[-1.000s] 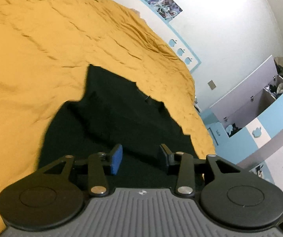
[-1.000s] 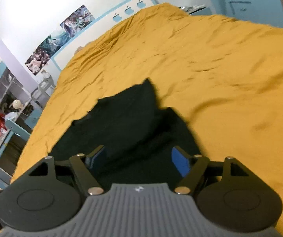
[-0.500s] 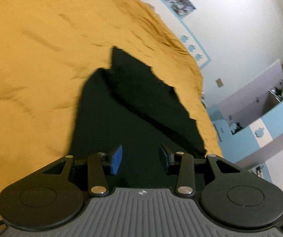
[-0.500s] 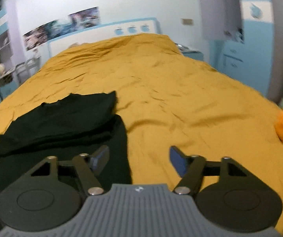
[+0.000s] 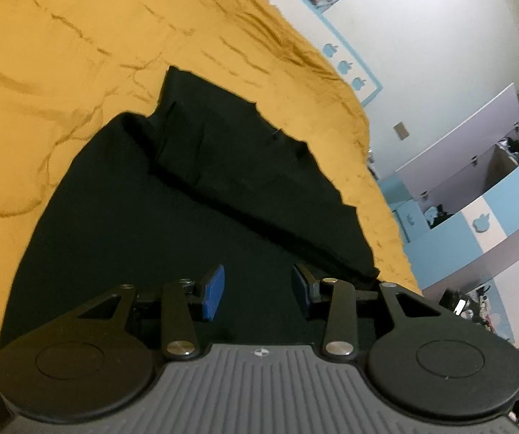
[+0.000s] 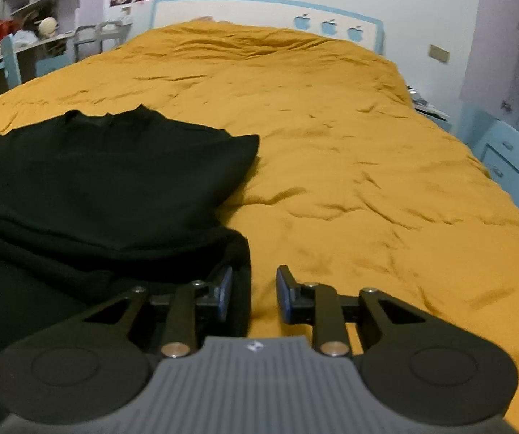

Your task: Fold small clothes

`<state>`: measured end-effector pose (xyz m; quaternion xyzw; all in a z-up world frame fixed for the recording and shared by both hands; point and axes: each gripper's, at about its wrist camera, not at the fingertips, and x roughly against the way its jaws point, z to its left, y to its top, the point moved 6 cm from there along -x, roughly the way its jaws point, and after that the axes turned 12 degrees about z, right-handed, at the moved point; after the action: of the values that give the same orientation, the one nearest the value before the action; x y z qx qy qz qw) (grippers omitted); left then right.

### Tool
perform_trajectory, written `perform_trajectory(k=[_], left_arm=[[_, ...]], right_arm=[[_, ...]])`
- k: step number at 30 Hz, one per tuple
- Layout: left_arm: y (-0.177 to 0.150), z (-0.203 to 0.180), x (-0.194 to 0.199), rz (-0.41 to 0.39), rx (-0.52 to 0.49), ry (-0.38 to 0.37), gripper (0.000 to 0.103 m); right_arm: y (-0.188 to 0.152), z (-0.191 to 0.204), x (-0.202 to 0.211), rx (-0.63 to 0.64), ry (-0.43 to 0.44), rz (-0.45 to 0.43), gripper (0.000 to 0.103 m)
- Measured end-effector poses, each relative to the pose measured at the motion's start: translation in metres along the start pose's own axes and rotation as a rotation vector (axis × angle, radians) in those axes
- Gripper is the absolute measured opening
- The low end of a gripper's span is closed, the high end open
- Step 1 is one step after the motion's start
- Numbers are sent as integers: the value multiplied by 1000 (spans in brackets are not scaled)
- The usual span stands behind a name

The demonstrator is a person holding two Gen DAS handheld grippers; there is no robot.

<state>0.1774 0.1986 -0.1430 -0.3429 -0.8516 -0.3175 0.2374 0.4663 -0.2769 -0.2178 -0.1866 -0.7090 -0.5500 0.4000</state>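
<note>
Mustard bedspread [image 6: 331,126] under black shirt [image 6: 96,181], collar toward headboard; both grippers' jaws parted, nothing gripped.

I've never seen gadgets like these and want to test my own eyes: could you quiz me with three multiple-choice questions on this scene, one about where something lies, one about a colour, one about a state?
1. Seen from the right wrist camera, where does the black garment lie on the bed?
A. on the left side
B. on the far right
C. on the floor

2. What colour is the bedspread?
A. white
B. mustard yellow
C. green

3. How does the garment lie?
A. rolled into a ball
B. hanging from a hook
C. partly folded, one layer over another

Answers:
1 A: the garment fills the left of that view, bare bedspread to its right.
2 B: the cover is mustard yellow in both views.
3 C: a folded upper layer with a clear edge rests on a lower one.
</note>
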Motion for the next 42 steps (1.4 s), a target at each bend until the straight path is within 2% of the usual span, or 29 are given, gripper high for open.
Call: perform_trajectory(k=[3,4,6,10,12,15,16,17,18,19,22,23,25,28,30,34,37,42], left_arm=[[-2,0,-10,23,8,15,46],[-3,0,-13,30,9,15,46],[-5,-2,-17,43,8,16,46],[-8,-4,-16,42,2,10,46],[-8,-1,-15,41,14,13,46],[-10,-3,-4,27,20,-5,46],[-10,-5,3,15,9,-8,46],[-11,-6,12,3,-5,-8,46],[-11,-7,21,-11,-15,-8,46],[-12,-6,30,-24,-21,-10,46],[-19,0,62,-62,-48,-29,46],[-23,3,72,-72,-65,-36,48],[-32,8,88,-81,-99,-47,52],[-49,21,107,-75,-132,-53,52],[-62,34,117,-67,-142,-70,52],[-86,64,123,-14,-140,-134,52],[-98,88,118,25,-106,-135,52],[-103,115,113,20,-48,-152,52]], right_arm=[[8,1,-18,34,35,23,20],[9,2,-21,38,44,28,4],[8,3,-23,29,94,51,0],[3,-6,1,-56,65,-22,0],[-6,-12,-4,-127,90,22,0],[-15,-10,-17,-123,76,58,0],[-14,-9,-14,-122,75,53,1],[-11,-10,-7,-142,71,40,6],[-10,-14,4,-171,77,28,21],[-10,-17,18,-196,87,13,29],[-24,-26,69,-232,151,-23,31],[-35,-27,94,-242,199,-24,32],[-61,-25,131,-250,287,-21,45],[-117,-16,185,-237,443,32,45],[-153,-9,207,-245,522,80,45],[-207,2,228,-250,589,153,45],[-227,2,229,-294,601,168,48],[-234,-1,217,-336,638,191,50]])
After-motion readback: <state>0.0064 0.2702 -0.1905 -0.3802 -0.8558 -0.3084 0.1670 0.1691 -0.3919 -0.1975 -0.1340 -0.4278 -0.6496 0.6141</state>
